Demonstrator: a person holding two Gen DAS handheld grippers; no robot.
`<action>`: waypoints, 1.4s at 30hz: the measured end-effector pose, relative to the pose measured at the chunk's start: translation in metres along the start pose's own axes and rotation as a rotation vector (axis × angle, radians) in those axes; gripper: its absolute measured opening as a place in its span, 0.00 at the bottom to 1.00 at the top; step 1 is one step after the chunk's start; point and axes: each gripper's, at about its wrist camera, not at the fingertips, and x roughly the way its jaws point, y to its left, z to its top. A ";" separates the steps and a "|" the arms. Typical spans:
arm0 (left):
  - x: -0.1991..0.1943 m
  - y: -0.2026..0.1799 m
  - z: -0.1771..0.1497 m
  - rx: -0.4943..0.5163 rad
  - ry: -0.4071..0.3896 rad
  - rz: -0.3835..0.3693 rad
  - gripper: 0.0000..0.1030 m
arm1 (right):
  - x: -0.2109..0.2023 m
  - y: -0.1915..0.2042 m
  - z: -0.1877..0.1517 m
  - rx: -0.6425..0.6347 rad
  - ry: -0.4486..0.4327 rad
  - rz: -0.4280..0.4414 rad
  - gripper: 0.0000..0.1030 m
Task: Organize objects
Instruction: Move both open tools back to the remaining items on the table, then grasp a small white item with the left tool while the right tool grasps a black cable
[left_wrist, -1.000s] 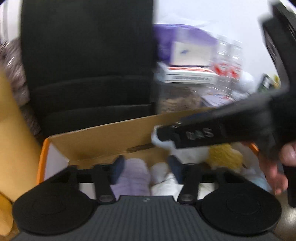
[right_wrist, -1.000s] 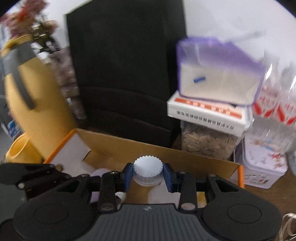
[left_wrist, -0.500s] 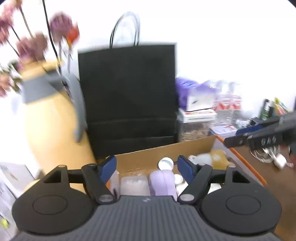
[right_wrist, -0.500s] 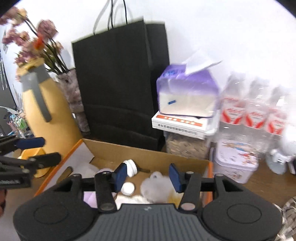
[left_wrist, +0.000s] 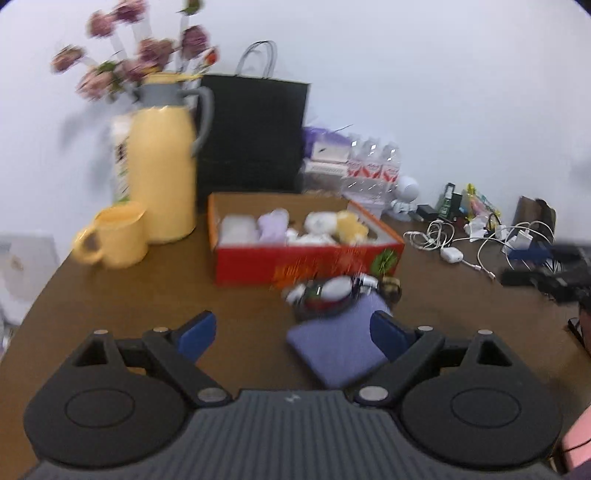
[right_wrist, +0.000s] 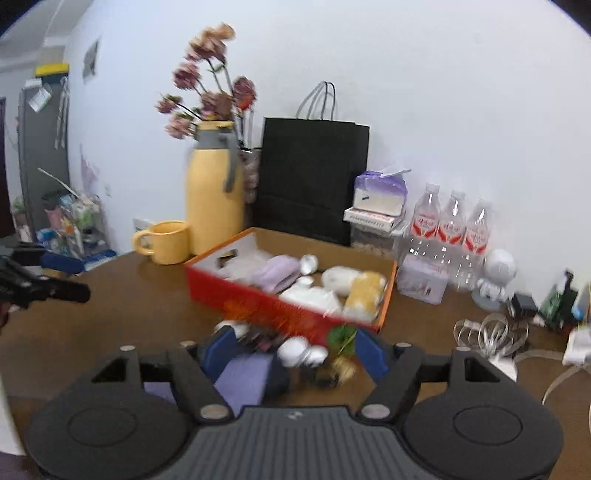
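Brown worktop (left_wrist: 110, 306): a cluttered pile (left_wrist: 332, 291) waits just before the red box (left_wrist: 306, 258). Both claws, left claw (left_wrist: 291, 332) and right claw (right_wrist: 291, 350), have just been opening, empty (between pickups); next, grasp one item.

Both views are bright, with even, soft light on the white wall (right_wrist: 443, 92) and only weak shadows. Motion blur smears the flowers (left_wrist: 122, 62) and the red box (left_wrist: 306, 262). Fisheye bending darkens the corners.

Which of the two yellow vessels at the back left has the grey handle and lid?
The tall yellow jug, standing between the black paper bag and the mug. The low yellow mug in front of it is open-topped and all yellow.
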 end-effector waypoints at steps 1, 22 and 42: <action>-0.008 0.001 -0.009 -0.017 0.004 0.005 0.90 | -0.010 0.004 -0.012 0.033 0.007 0.011 0.78; 0.140 -0.006 0.016 0.062 0.051 -0.054 0.45 | 0.083 -0.001 -0.020 0.053 0.075 -0.137 0.56; 0.224 0.005 0.036 0.063 0.143 -0.040 0.09 | 0.189 -0.046 -0.032 0.185 0.172 -0.178 0.03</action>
